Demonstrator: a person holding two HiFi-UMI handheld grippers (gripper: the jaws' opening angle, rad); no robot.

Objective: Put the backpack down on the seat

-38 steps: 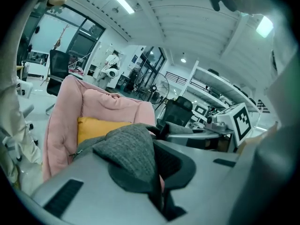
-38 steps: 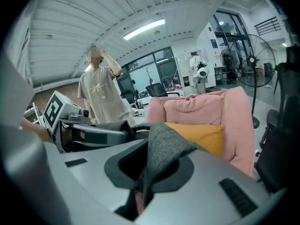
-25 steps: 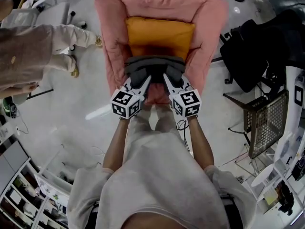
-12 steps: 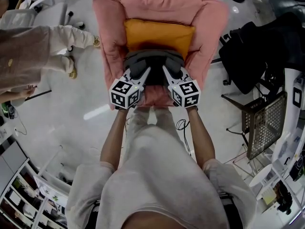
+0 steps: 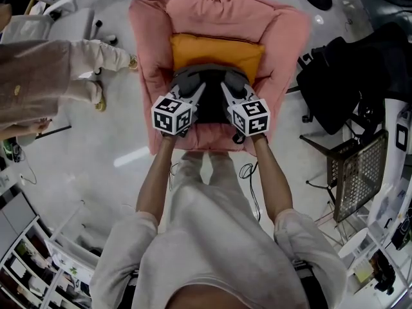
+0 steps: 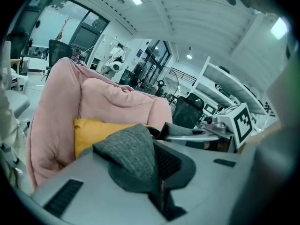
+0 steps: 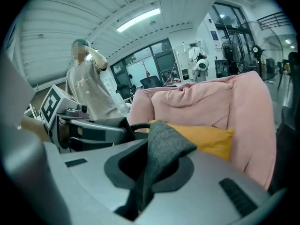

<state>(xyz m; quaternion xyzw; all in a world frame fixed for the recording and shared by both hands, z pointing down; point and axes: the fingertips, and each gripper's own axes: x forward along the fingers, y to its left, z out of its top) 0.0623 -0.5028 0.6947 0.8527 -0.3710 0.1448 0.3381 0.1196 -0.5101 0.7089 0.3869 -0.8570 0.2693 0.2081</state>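
Observation:
A dark grey backpack [image 5: 209, 87] hangs just above the seat of a pink armchair [image 5: 149, 50], right in front of an orange cushion [image 5: 215, 46]. My left gripper [image 5: 197, 94] is shut on a grey fabric flap of the backpack [image 6: 133, 156] on its left side. My right gripper [image 5: 226, 91] is shut on a matching grey flap [image 7: 161, 153] on its right side. In the left gripper view the right gripper [image 6: 206, 133] shows across the bag, with the cushion [image 6: 89, 131] behind. In the right gripper view the left gripper [image 7: 91, 128] shows likewise.
A person in beige clothes [image 5: 45, 76] stands left of the armchair and also shows in the right gripper view as a standing person [image 7: 89, 95]. A black office chair [image 5: 344, 63] and a wire-mesh chair [image 5: 357, 166] stand to the right. A cable [image 5: 246, 170] lies on the floor.
Both grippers have carried the backpack forward, further over the seat and closer to the orange cushion. Both grips are unchanged.

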